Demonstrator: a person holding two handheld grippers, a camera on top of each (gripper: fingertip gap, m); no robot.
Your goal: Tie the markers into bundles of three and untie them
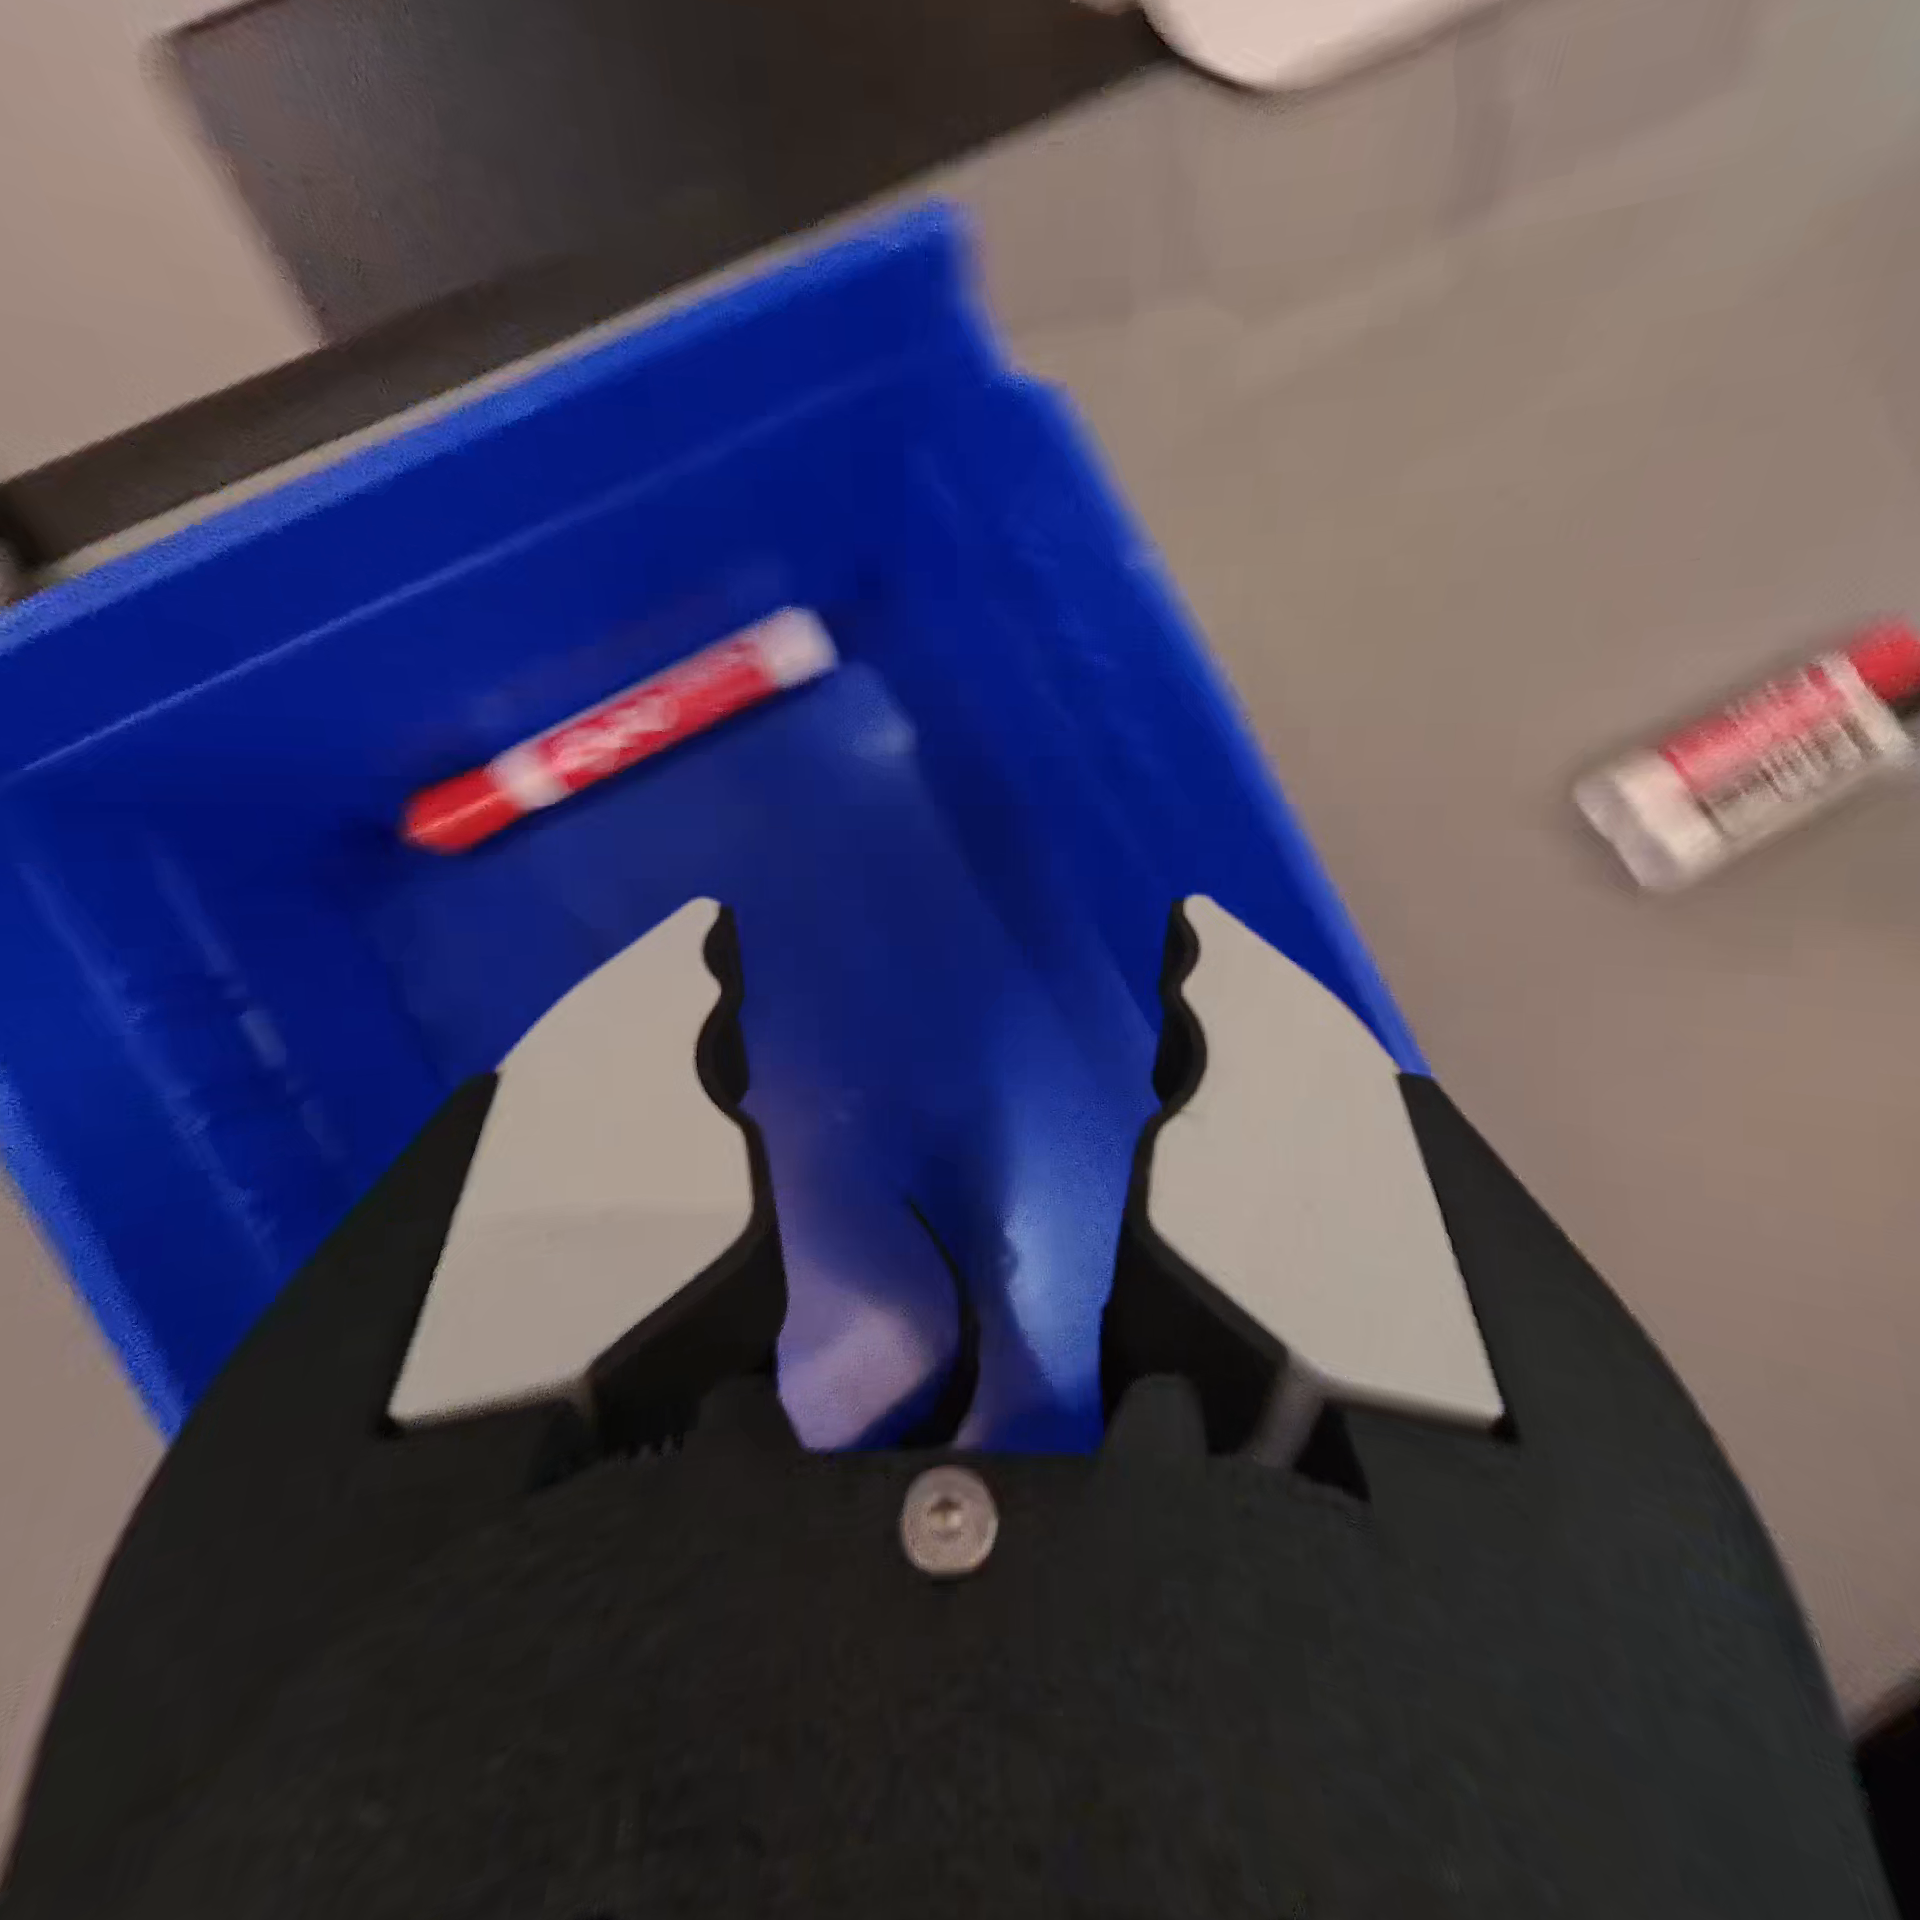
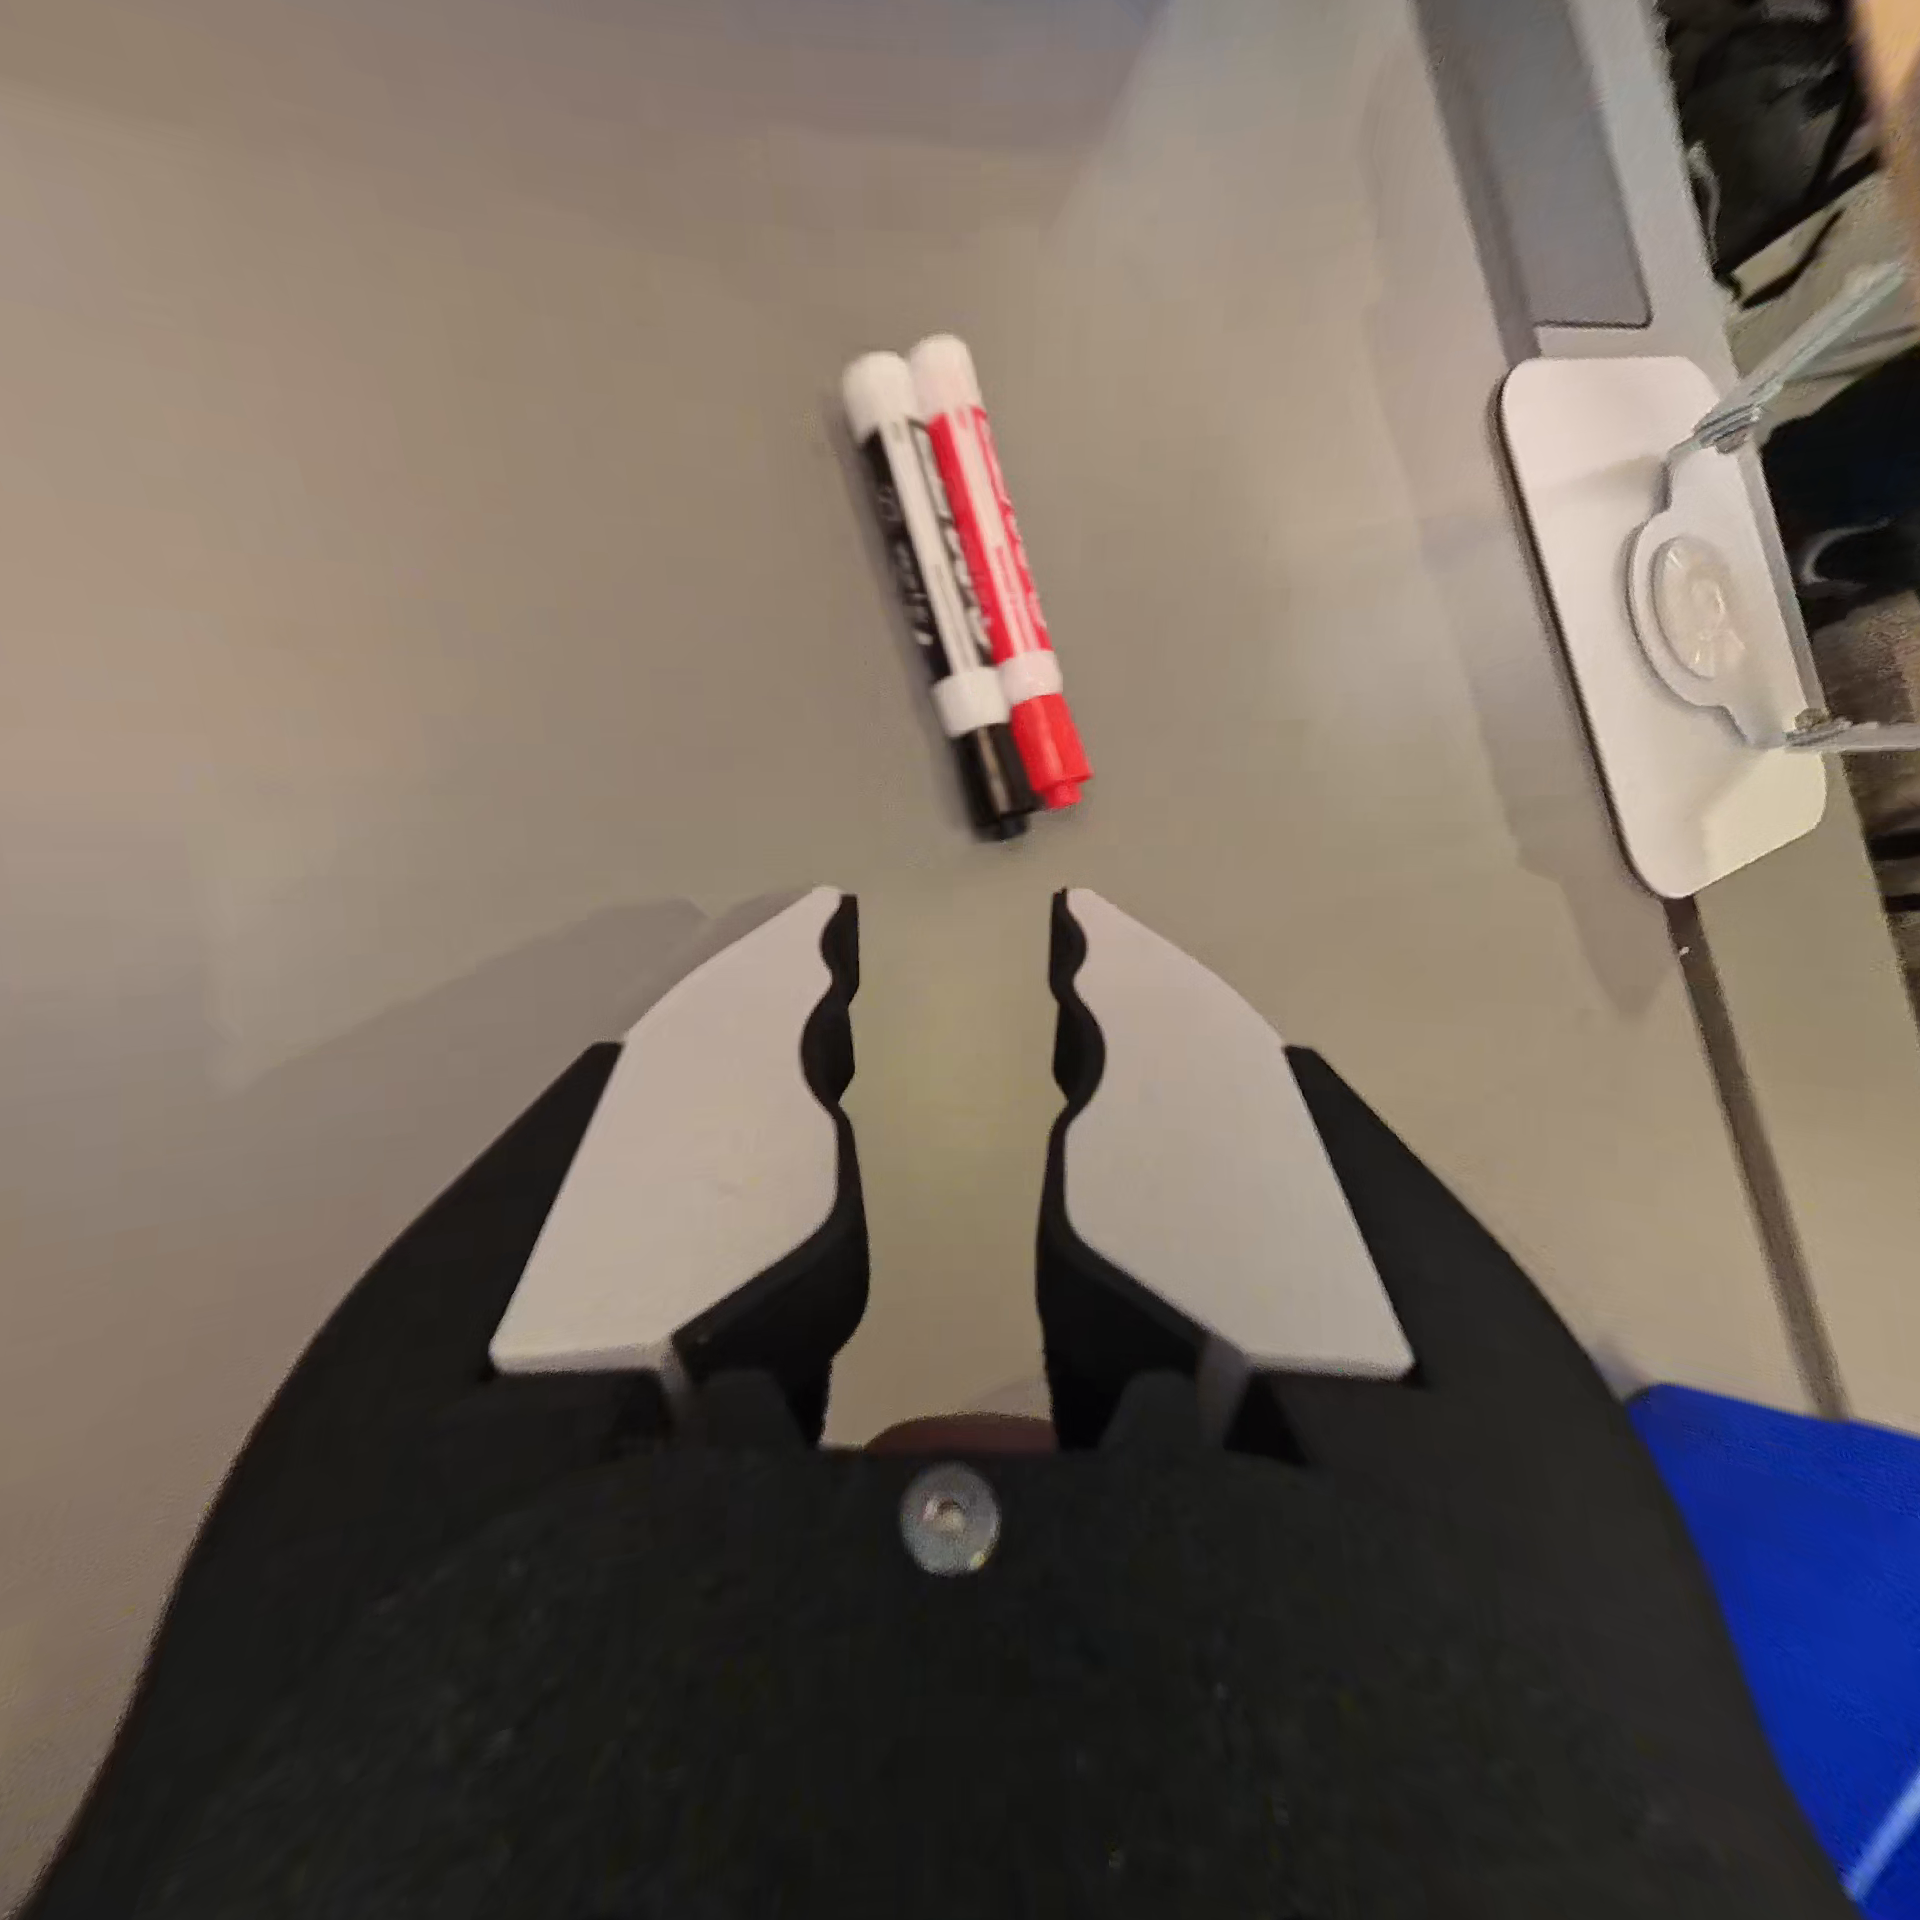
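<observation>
Red marker (image 1: 620, 729) lies in blue bin (image 1: 312, 644), ahead of left gripper (image 1: 948, 920), jaws apart, empty. Black marker (image 2: 928, 592) and red marker (image 2: 1000, 566), side by side touching, just ahead of right gripper (image 2: 954, 914), parted, empty.

Plain matte grey-beige surface (image 2: 436, 540), evenly lit, only soft faint shadows on it. Along its right edge in the right wrist view, a pale grey metal rail or frame (image 2: 1558, 177), with a white rounded plate (image 2: 1579, 582) just beside it carrying a clear plastic clip-like fitting (image 2: 1704, 613). Past that rail, dark blurry clutter, too smeared to make out. In the left wrist view, a dark, near-black band (image 1: 540, 177) past the surface's far edge, maybe floor, hard to tell. Something white and rounded (image 1: 1299, 42) at the top, beside that band.
</observation>
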